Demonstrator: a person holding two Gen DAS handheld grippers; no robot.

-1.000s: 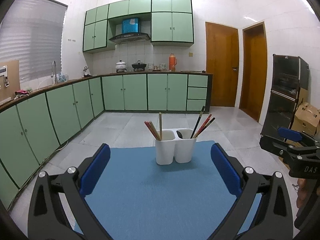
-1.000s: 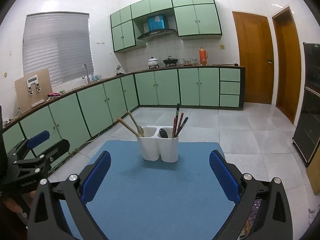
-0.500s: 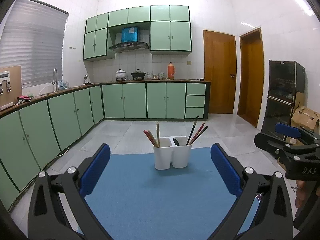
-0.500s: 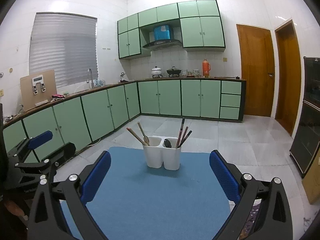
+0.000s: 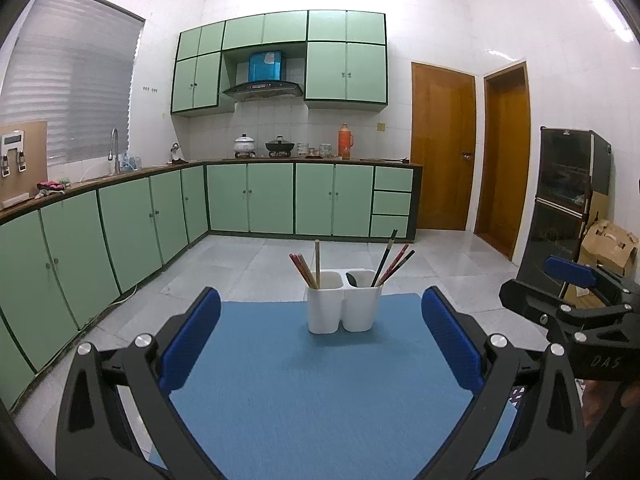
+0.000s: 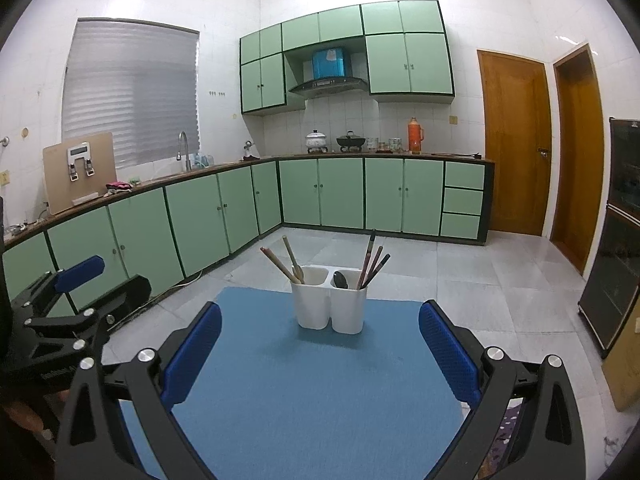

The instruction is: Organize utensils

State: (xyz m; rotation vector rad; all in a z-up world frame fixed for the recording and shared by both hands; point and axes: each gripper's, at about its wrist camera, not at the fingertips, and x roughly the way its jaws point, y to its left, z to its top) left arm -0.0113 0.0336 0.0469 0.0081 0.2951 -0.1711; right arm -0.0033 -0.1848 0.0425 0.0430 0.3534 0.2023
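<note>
I've got both tools spread wide and empty, left gripper [image 5: 320, 336] and right gripper [image 6: 320, 336], well short of the white two-compartment plastic utensil holder [image 5: 344, 304] on the blue mat [image 5: 320, 380]. Risk: nudging those leaning chopsticks [image 5: 390, 258] could tip the light holder.

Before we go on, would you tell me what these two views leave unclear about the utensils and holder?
- Lower ends of the chopsticks: hidden inside the holder, both views.
- Dark utensil in the right cup: only its top shows; type unclear.
- Near edge of the mat: cut off behind the left gripper fingers.
</note>
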